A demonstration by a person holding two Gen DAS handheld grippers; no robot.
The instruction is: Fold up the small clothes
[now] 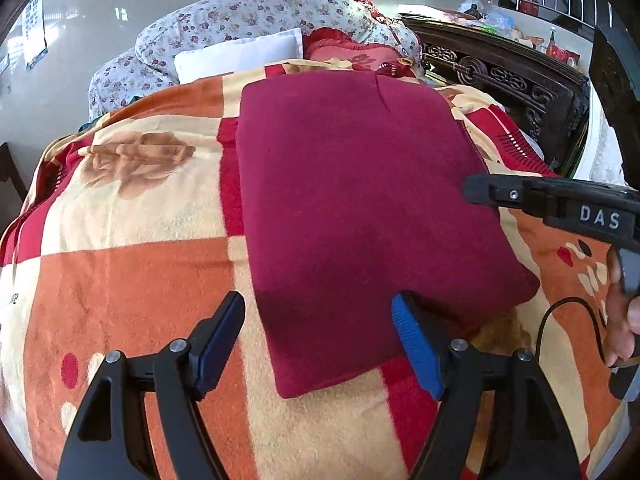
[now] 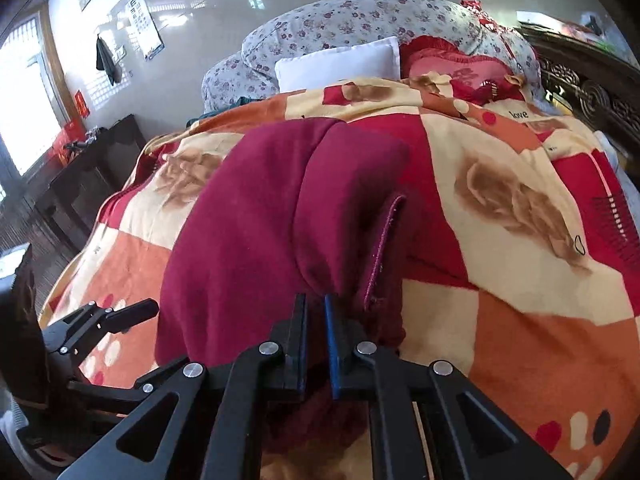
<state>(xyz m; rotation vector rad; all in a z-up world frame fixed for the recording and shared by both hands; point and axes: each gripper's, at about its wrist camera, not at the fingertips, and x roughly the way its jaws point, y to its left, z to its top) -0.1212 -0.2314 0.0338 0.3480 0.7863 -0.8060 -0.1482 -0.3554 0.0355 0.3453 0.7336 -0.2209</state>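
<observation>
A maroon garment (image 1: 360, 200) lies folded flat on the patterned blanket (image 1: 132, 264) of a bed. My left gripper (image 1: 318, 340) is open, its jaws straddling the garment's near left corner without gripping it. My right gripper (image 2: 316, 340) is shut on the near edge of the maroon garment (image 2: 272, 216) and lifts a fold of it; a hemmed edge (image 2: 384, 248) hangs beside the fingers. The right gripper also shows in the left wrist view (image 1: 480, 192) at the garment's right edge. The left gripper shows in the right wrist view (image 2: 132, 312) at the lower left.
A white pillow (image 1: 240, 56), a red cushion (image 1: 352, 54) and a floral quilt (image 1: 256, 12) lie at the bed's far end. A dark carved wooden headboard (image 1: 508, 80) runs along the right. A dark table (image 2: 88, 168) stands left of the bed.
</observation>
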